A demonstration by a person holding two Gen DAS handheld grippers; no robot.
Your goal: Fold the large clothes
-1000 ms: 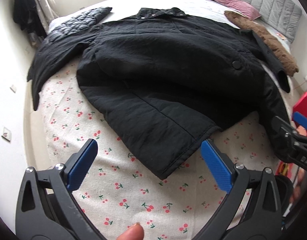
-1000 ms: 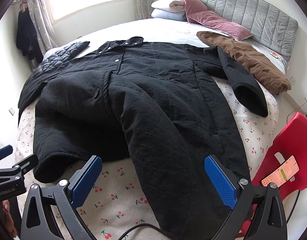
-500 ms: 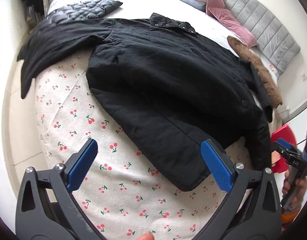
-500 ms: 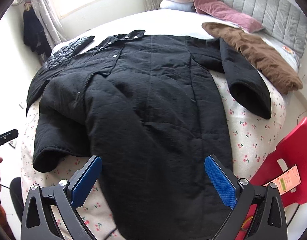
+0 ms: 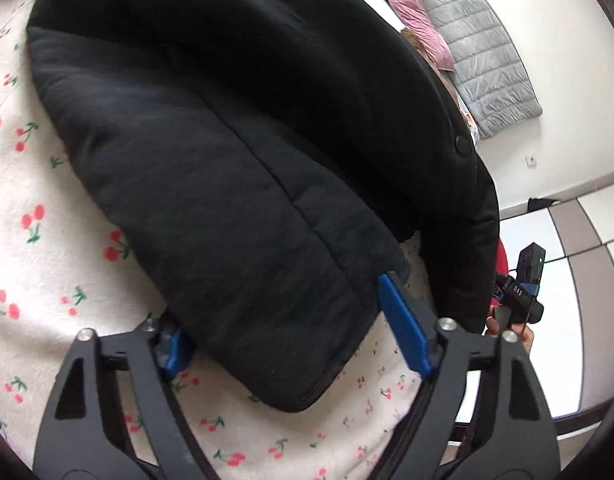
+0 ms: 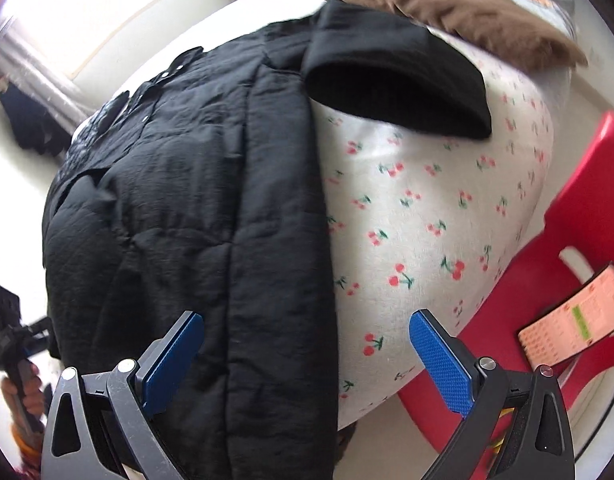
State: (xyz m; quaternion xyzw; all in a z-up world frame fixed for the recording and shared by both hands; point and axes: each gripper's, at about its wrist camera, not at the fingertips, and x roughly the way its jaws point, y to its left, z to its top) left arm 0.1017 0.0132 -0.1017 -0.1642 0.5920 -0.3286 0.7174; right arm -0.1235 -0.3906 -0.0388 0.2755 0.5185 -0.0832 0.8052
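Both spread wide, left hand-held gripper (image 5: 283, 328) and right hand-held gripper (image 6: 307, 352) straddle the coat (image 6: 195, 208) hem at the bed (image 6: 427, 208) foot edge, apparently to pinch it for folding.

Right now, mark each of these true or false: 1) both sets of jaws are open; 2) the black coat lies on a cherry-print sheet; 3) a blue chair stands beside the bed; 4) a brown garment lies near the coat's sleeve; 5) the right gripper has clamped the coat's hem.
1) True: the left gripper and right gripper both stand with jaws apart.
2) True: the black coat rests on the cherry-print sheet.
3) False: the chair is red.
4) True: the brown garment lies just beyond the sleeve.
5) False: its jaws straddle the coat's edge, unclosed.
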